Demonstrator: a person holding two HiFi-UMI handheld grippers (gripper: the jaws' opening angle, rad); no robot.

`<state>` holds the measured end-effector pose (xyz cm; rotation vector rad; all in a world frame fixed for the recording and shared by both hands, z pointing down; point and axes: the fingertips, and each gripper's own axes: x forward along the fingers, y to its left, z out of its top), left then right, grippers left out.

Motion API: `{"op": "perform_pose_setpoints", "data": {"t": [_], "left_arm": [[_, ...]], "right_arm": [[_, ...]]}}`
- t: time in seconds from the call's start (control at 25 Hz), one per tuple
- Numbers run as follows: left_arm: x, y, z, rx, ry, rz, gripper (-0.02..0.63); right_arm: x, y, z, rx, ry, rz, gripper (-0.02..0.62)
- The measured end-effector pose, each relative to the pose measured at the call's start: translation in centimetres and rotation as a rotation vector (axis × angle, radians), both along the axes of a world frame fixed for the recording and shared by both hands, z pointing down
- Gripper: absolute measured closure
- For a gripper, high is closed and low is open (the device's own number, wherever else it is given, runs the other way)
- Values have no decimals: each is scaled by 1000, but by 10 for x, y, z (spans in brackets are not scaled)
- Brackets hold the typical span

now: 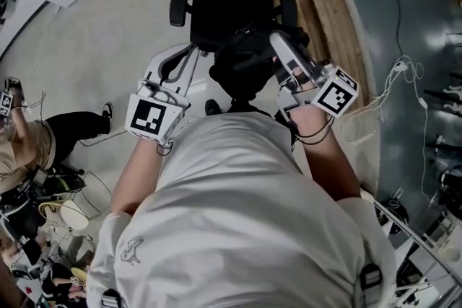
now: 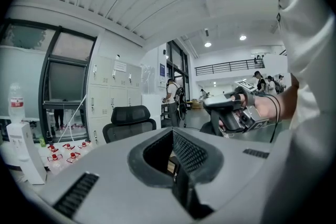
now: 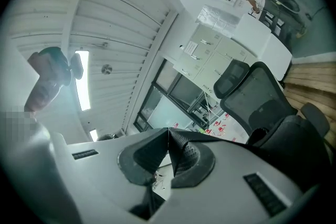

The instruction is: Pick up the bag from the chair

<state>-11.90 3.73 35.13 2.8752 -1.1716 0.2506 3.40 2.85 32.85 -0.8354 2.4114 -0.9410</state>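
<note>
The right hand-held gripper point(image 3: 168, 136) is pressed shut on a black strap point(image 3: 219, 139) that runs off toward 3 o'clock to the dark bag point(image 1: 245, 72). In the head view the bag sits at 12 o'clock from the person's chest, between the two tools and close against the front of the black chair point(image 1: 231, 11); whether it touches the seat I cannot tell. The left hand-held gripper point(image 2: 173, 139), at 11 o'clock, has its jaws pressed together on nothing.
</note>
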Motion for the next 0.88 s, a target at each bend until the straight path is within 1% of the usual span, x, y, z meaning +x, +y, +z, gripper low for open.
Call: {"op": "perform_pose_setpoints", "data": {"t": [0.2, 0.4, 0.56, 0.64, 0.76, 0.88], "left_arm": [[-12, 18, 7, 10, -10, 36, 598], [-15, 33, 14, -16, -11, 42, 598], [0, 43, 6, 9, 13, 51, 598], [7, 47, 3, 14, 17, 38, 598], [19, 51, 1, 17, 22, 12, 598], [42, 55, 0, 16, 24, -9, 598]], "right_arm": [[-11, 21, 7, -5, -8, 19, 563], [-12, 34, 16, -29, -29, 38, 563], [-1, 41, 22, -59, -42, 48, 563], [7, 43, 26, -77, -51, 50, 563], [18, 48, 30, -90, -50, 29, 563], [40, 49, 30, -89, -52, 14, 563]]}}
